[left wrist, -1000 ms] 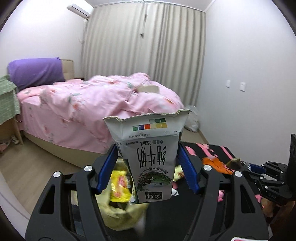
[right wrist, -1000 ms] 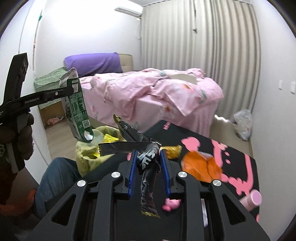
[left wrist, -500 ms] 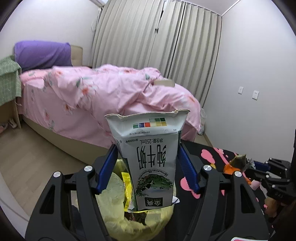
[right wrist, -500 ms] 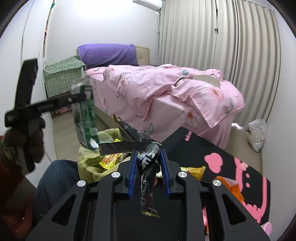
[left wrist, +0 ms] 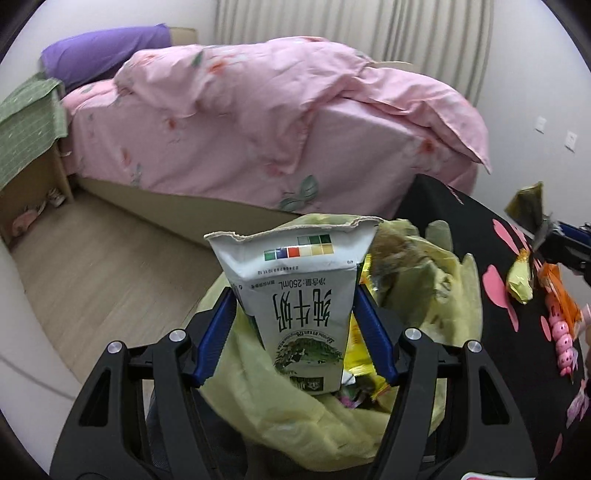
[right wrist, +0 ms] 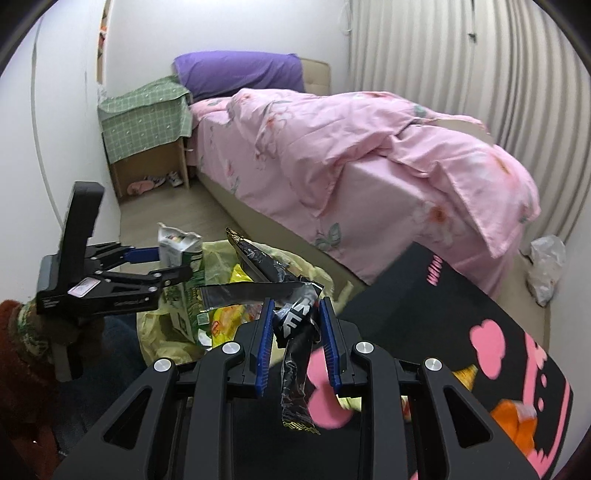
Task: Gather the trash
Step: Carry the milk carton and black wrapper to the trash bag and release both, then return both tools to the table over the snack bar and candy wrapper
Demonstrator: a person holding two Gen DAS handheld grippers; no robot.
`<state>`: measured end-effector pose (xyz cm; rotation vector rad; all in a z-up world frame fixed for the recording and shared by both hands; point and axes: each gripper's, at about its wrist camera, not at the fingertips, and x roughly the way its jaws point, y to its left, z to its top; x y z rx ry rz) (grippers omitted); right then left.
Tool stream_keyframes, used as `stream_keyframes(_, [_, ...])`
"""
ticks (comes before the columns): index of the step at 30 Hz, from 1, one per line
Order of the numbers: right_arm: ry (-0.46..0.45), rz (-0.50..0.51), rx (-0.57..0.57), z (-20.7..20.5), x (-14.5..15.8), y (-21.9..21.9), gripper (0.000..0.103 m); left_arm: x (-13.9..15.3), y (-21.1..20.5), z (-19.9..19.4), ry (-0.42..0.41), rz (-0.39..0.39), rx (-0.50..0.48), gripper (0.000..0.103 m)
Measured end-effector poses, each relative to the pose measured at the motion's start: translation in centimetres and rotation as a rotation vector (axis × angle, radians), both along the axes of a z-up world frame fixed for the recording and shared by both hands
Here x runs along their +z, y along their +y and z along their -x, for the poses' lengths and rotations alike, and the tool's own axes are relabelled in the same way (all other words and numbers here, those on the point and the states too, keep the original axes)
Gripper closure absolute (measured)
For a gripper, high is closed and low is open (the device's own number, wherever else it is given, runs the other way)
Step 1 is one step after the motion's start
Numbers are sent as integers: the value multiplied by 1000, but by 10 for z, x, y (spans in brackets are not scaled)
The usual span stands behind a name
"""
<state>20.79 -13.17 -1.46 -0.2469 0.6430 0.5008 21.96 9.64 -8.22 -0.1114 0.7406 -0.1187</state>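
Behind, top of frame, sits a pink bed (left wrist: 280, 122). My left tool (left wrist: 295, 332) grips a carton (left wrist: 299, 295) over the yellow bag (left wrist: 424, 295); my right tool (right wrist: 297, 343) grips a black wrapper (right wrist: 295, 332).

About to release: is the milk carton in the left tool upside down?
Yes. The milk carton is inverted: its print reads upside down, with the torn flared end up, over the yellow bag.

Both wrist views face the bed (left wrist: 280, 122), sharing the yellow bag (right wrist: 221, 317).

A pink-quilted bed (left wrist: 280, 122) on pale wood floor (left wrist: 92, 266), white walls (right wrist: 229, 29), drawn grey curtains (right wrist: 461, 66).
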Motion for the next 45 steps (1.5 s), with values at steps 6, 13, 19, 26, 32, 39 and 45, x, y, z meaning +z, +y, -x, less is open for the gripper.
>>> stream_keyframes(6, [44,12,55,-24,-20,30,79,8,33,12,-13,171,33,41])
stream_keyframes(13, [171,-1,107,-40,-46,45,54,34,39,11,-47,276,18,26])
stream_keyframes(19, [115,-6,53,-17,-34,19,53,59,27,25,-115,217,49,25])
stream_keyframes(26, [62,-16,-69,21,-7,-53,53,74,-25,31,-152,203,-82,20])
stream_keyframes(32, [-3,-11,-198,69,4,-125,53,61,-118,25,-50,205,-388,19])
stream_keyframes(39, [-12,-36,-372,134,-9,-222,50,44,-217,14,-3,133,-644,19])
stream_keyframes(45, [-6,-132,-441,180,-34,-271,46,31,-275,-24,39,-41,-625,19])
